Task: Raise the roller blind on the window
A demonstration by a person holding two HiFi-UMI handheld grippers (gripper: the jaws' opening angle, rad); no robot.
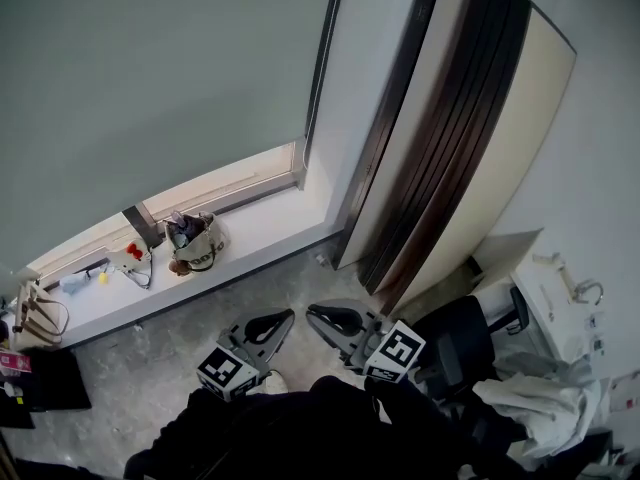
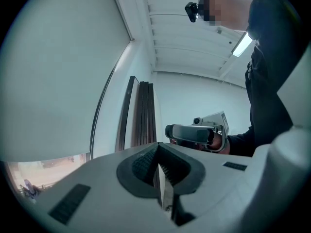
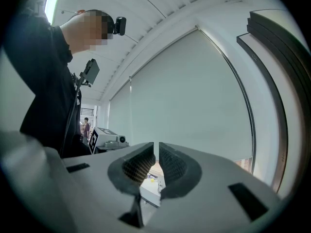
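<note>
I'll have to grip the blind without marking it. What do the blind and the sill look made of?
Blind: probably matt grey-green fabric or vinyl. It hangs as a flat, even sheet with no weave visible, and daylight shows only below its bottom edge.
Sill: a hard, smooth white slab, perhaps painted board or stone, with a soft sheen. The pictures don't settle which.

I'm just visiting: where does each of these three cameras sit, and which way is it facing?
Head view: on the person's head, looking steeply down at the blind, sill and floor; left tongs, right tongs and dark sleeves show.
Left gripper view: rides the left tongs, facing past the blind's edge; right tongs and the person's torso show.
Right gripper view: rides the right tongs, facing the blind; torso shows at left.
Shared: all three see the blind.
</note>
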